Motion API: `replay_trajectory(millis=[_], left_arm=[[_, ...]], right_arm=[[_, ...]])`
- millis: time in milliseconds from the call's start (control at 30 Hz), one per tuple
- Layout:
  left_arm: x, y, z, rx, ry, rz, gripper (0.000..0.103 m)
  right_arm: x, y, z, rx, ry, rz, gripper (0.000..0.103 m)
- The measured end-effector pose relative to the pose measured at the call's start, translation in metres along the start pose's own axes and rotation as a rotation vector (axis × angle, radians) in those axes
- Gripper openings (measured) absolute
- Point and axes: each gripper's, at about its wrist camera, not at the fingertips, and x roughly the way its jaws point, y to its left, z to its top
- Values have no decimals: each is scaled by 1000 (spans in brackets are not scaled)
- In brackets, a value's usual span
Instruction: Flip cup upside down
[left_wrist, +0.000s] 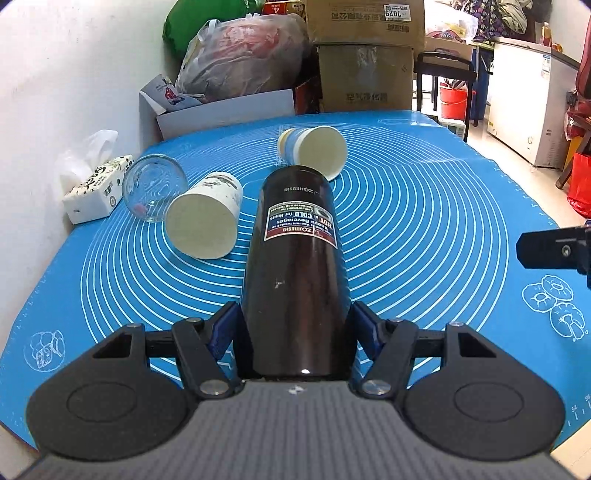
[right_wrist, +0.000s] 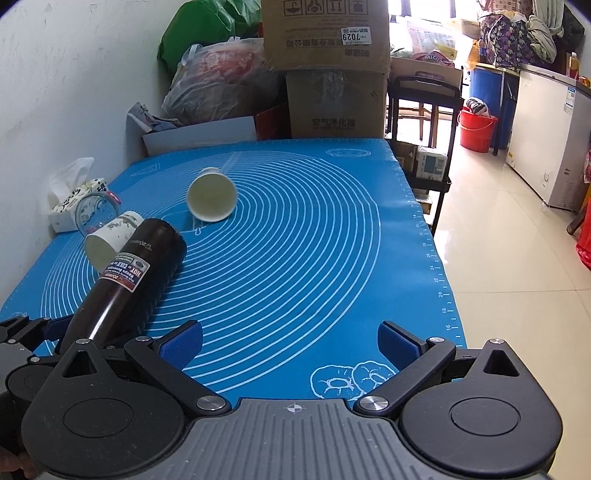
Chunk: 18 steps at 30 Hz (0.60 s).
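Note:
My left gripper (left_wrist: 295, 325) is shut on a dark brown Zojirushi flask (left_wrist: 295, 266), held by its lower body with the far end pointing away over the blue mat (left_wrist: 424, 236). In the right wrist view the flask (right_wrist: 125, 280) slants up from the left gripper (right_wrist: 37, 332) at the left edge. My right gripper (right_wrist: 290, 343) is open and empty above the mat's near edge. Two paper cups lie on their sides: one with a printed pattern (left_wrist: 203, 221) left of the flask, one with a blue band (left_wrist: 314, 151) beyond it. A clear glass (left_wrist: 153, 188) lies on its side.
A tissue pack (left_wrist: 98, 188) sits by the white wall at the left. A white box (left_wrist: 221, 110), a plastic bag and stacked cardboard boxes (left_wrist: 365, 55) stand behind the table. The mat's right edge (right_wrist: 443, 258) drops to a tiled floor with a black rack (right_wrist: 424, 122).

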Motion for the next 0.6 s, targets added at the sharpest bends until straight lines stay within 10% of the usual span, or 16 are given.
replay_trajectory(millis=[600], left_arm=[[-28,26,10,-57,-36,-11,69]], right_arm=[[-7,22,6,-43,-3,5,103]])
